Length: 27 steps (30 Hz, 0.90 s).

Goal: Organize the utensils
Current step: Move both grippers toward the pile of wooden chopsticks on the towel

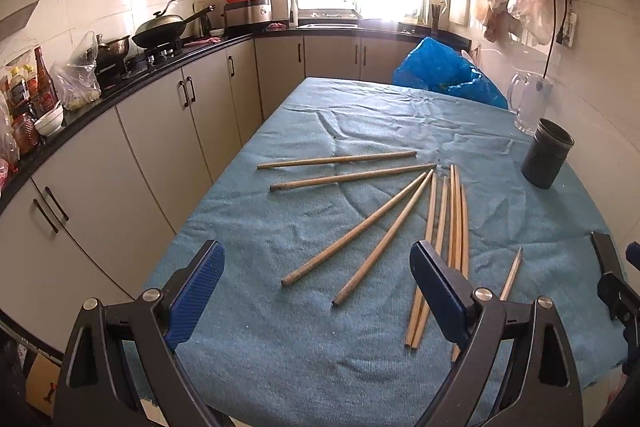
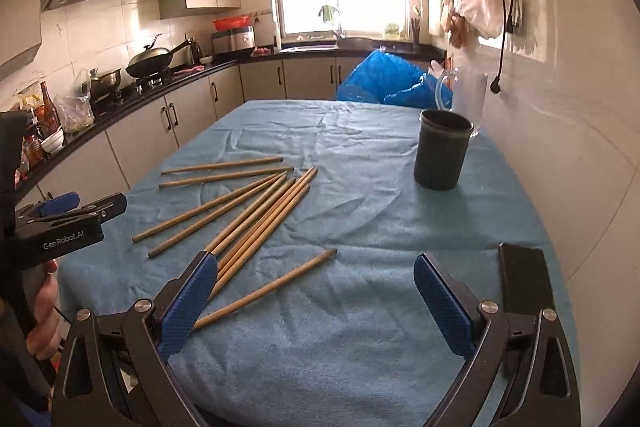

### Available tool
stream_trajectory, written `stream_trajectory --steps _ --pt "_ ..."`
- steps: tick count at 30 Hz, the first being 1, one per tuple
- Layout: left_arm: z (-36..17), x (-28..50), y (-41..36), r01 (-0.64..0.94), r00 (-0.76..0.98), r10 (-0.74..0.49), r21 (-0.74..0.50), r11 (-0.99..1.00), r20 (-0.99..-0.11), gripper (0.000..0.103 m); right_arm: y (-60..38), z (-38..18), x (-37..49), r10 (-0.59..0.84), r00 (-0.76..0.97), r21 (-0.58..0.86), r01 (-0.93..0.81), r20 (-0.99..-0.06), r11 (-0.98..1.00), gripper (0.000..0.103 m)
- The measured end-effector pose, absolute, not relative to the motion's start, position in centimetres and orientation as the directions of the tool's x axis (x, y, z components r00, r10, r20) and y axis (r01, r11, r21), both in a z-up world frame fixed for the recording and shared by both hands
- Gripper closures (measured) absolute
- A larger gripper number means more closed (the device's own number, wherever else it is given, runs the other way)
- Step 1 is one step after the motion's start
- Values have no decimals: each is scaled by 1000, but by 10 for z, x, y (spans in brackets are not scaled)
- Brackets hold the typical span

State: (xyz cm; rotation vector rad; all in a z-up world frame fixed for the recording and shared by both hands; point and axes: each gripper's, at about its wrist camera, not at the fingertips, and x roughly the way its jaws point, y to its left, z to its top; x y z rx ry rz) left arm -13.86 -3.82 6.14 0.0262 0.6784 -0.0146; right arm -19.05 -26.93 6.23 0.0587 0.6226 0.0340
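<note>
Several wooden chopsticks (image 1: 360,231) lie fanned out on the blue cloth-covered table (image 1: 280,347); they also show in the right wrist view (image 2: 248,215). One chopstick (image 2: 268,289) lies apart, nearer the right gripper. A dark cylindrical holder (image 2: 440,151) stands upright at the far right, also in the left wrist view (image 1: 546,155). My left gripper (image 1: 316,291) is open and empty above the near ends of the chopsticks. My right gripper (image 2: 314,301) is open and empty, to the right of the pile.
A clear glass jug (image 2: 466,95) and a blue plastic bag (image 2: 384,79) stand behind the holder. A dark flat object (image 2: 524,279) lies at the table's right edge. The white wall runs along the right; the kitchen counter (image 1: 120,95) runs along the left.
</note>
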Motion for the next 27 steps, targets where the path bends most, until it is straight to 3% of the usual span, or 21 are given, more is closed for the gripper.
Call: stream_trajectory --steps 27 --pt "55 -138 -42 20 772 -2 21 1000 -636 10 -273 57 -188 61 787 86 -10 -614 996 3"
